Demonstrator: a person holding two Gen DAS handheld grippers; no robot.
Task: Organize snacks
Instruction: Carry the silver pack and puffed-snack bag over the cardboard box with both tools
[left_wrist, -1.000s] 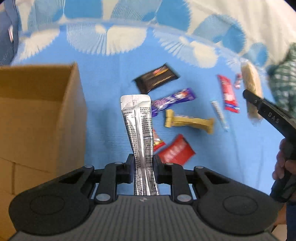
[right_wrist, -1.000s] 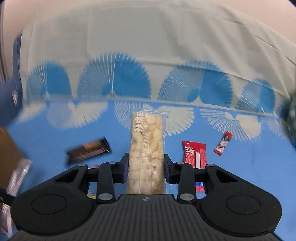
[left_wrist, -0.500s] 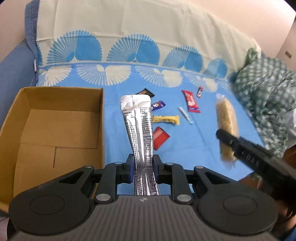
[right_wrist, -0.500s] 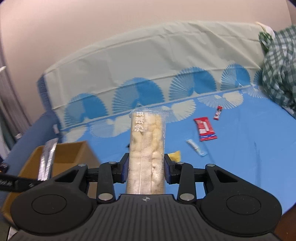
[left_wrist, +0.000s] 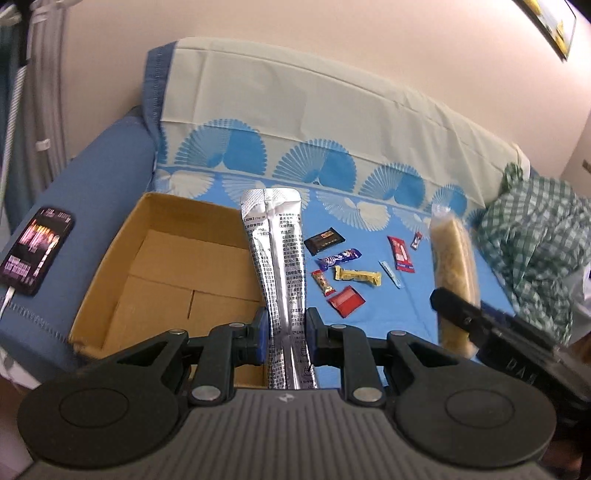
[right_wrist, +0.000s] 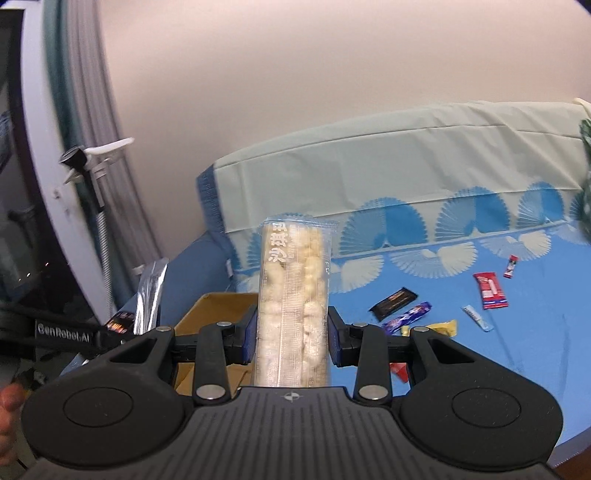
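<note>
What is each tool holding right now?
Left tool: closed on the silver sachet.
Right tool: closed on the clear puffed-snack pack.

Home, living room by the look of it. Blue sofa draped with a fan-print cover, plain wall behind, framed picture top right. Phone charging on the armrest, checked cloth bunched at the far end, curtain and dark window beside it. No desk.
</note>
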